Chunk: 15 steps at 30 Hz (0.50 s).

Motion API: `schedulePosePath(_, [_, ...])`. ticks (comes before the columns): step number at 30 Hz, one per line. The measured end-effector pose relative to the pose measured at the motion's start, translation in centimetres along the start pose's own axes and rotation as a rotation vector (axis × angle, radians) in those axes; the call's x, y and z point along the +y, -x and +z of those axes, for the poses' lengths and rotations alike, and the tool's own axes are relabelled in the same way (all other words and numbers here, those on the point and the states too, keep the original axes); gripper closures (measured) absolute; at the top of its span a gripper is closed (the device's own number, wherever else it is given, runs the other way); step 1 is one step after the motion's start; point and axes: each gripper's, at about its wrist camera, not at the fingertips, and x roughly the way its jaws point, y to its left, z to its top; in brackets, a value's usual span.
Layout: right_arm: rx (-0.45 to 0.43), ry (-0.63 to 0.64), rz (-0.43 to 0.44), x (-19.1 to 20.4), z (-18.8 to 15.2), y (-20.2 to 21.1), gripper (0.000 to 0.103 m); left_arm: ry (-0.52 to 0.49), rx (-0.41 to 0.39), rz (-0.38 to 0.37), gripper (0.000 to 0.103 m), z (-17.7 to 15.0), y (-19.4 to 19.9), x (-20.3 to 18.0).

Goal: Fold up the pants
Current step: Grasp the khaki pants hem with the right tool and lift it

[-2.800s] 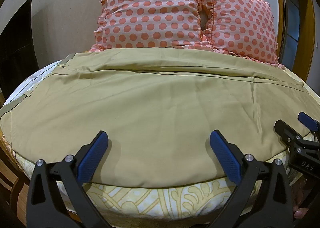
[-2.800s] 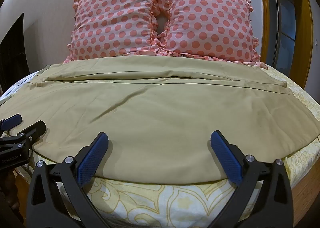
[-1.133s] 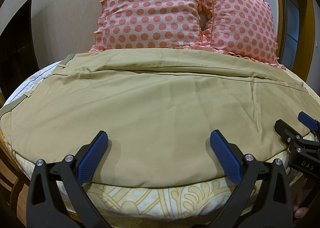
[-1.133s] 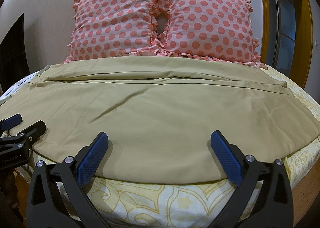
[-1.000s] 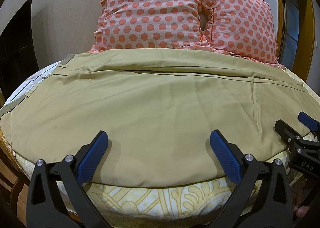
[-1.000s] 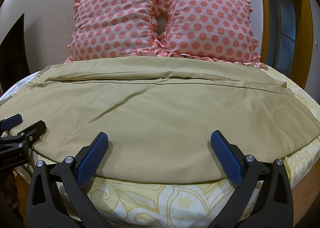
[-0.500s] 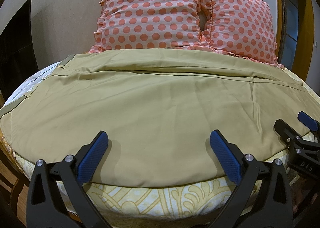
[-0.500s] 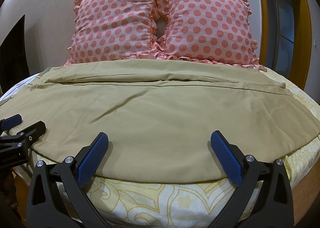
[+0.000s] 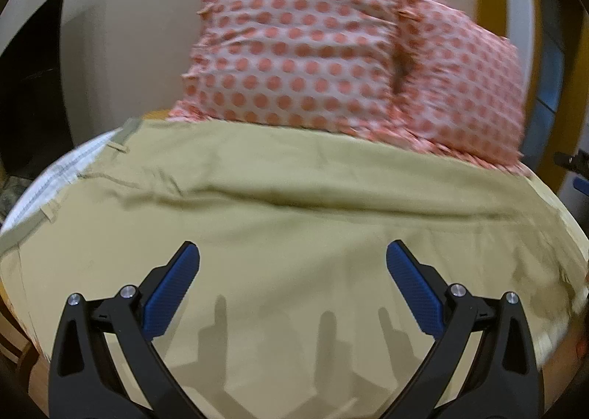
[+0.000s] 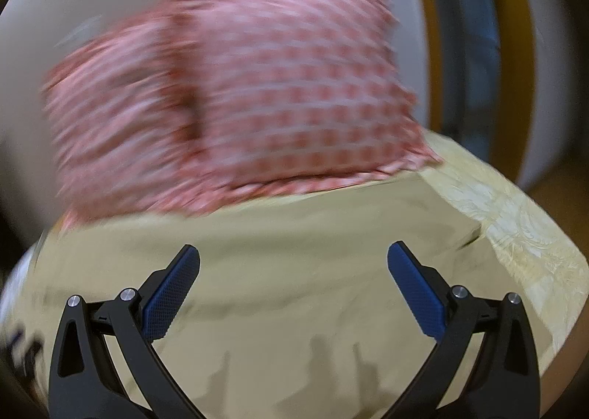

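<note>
— Two grippers up, both empty! Our left gripper [image 9: 292, 284] hangs over the khaki cotton pants [image 9: 294, 220] with its blue-padded jaws spread wide, gripping nothing.

— Same for our right gripper [image 10: 293, 284]: jaws apart, nothing between them, though its view is badly blurred.

— Where do the pants lie?

— Flat on the bed, just in front of the pink polka-dot ruffled pillows [image 9: 331, 62], long axis running side to side across our path. The waistband with belt loops [image 9: 119, 146] sits at the pillows' left end, so our left gripper is nearer to it.

— And the leg end?

— Toward the pillows' right, where the yellow patterned bedsheet [image 10: 515, 220] shows bare; our right gripper looks closer there.

— So we judge each gripper takes its own end, one carried across.
</note>
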Motion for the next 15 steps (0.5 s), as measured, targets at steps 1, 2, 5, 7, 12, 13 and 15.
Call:
schedulePosePath(1, [0.034,-0.061,-0.043,-1.5,2.0,-2.8,0.001,0.008,0.0,0.012,0.002,0.5,-0.4,0.2])
schedulePosePath(2, [0.058,-0.096,-0.08,-2.6,3.2,-4.9,0.005,0.019,0.0,0.02,0.002,1.1,-0.9,0.5])
schedulePosePath(5, [0.172,-0.17,-0.234,-5.7,6.1,-12.3,0.039,0.063,0.013,0.032,0.002,2.6,-2.6,1.4])
schedulePosePath(7, [0.267,-0.23,-0.287,-7.6,7.0,-17.0,0.044,0.098,0.036,0.015,0.002,2.8,-3.6,1.9])
schedulePosePath(12, [0.355,-0.327,-0.386,-9.8,7.1,-22.6,0.051,0.138,0.103,-0.055,0.002,2.1,-5.1,2.5])
schedulePosePath(13, [0.356,-0.335,-0.403,-10.0,7.1,-23.3,0.051,0.141,0.114,-0.065,0.002,2.0,-5.3,2.5])
schedulePosePath(15, [0.346,-0.323,-0.44,-10.0,7.1,-24.0,0.051,0.153,0.142,-0.088,0.002,1.7,-5.9,2.6])
